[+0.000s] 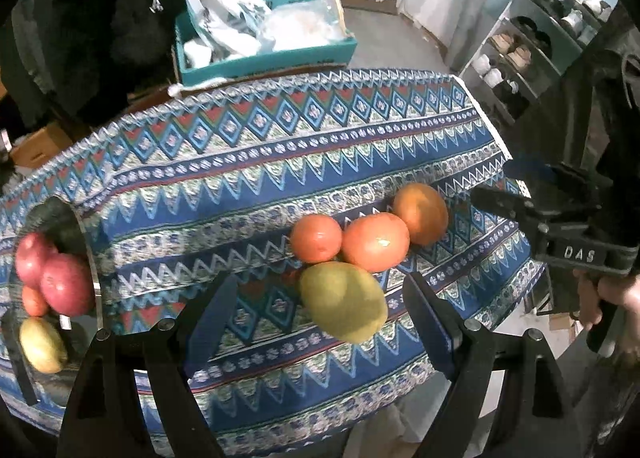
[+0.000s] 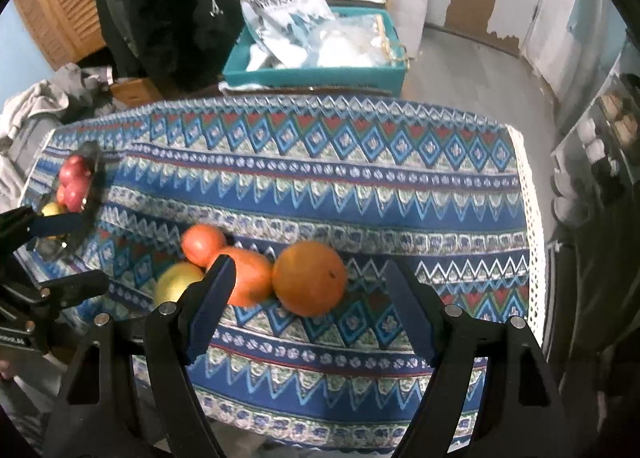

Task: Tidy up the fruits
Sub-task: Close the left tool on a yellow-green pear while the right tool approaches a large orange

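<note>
The tabletop (image 1: pixel 248 161) carries a blue patterned cloth. Four loose fruits lie clustered on it: a yellow-green fruit (image 1: pixel 343 301), two tomatoes (image 1: pixel 316 238) (image 1: pixel 376 242) touching each other, and an orange (image 1: pixel 420 213) at the right end of the group.

At the tabletop's left end stands a dark tray (image 1: pixel 76 230) holding red apples (image 1: pixel 66 284), a small orange fruit (image 1: pixel 34 301) and a yellow one (image 1: pixel 42 344).

The left gripper (image 1: pixel 320 322) hangs above the cloth with jaws spread and nothing between the pads; the yellow-green fruit appears between the fingers but is not gripped.

The right gripper (image 2: pixel 308 306) likewise has jaws spread, holding nothing; the orange (image 2: pixel 309 278) shows between its fingers, untouched.

A teal box (image 2: pixel 316 75) of bags stands beyond the far edge.
</note>
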Available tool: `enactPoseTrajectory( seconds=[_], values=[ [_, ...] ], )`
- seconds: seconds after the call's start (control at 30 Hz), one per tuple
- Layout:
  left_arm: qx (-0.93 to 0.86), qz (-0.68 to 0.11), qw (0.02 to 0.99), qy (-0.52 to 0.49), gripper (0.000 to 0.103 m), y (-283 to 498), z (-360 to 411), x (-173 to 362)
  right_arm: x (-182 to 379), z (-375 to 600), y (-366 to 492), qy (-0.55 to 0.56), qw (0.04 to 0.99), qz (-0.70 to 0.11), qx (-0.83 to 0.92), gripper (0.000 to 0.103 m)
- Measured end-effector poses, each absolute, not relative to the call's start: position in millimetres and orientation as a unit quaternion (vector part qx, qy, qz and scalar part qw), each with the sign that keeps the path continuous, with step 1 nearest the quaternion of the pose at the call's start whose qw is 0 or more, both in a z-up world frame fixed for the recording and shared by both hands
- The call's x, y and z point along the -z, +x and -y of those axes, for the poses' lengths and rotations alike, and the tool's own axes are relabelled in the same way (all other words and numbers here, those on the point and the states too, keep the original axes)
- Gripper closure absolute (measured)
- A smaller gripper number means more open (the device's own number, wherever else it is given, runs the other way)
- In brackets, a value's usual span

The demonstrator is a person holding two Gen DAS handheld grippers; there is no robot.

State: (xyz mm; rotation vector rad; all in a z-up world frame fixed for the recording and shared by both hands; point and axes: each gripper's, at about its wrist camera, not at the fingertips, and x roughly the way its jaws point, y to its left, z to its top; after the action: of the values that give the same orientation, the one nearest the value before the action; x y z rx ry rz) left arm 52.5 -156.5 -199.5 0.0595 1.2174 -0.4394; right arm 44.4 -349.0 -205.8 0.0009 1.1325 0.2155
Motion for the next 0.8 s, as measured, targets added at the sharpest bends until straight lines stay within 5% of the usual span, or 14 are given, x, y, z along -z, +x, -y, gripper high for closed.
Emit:
enactPoseTrajectory(
  seconds=[0.8],
  values=[
    [0.199,-0.637,0.742,0.064,0.017,56.2,198.4,290.0,258.9,354.6,48.2,-0.011,0.793,-0.595,-0.13,0.025]
  ],
)
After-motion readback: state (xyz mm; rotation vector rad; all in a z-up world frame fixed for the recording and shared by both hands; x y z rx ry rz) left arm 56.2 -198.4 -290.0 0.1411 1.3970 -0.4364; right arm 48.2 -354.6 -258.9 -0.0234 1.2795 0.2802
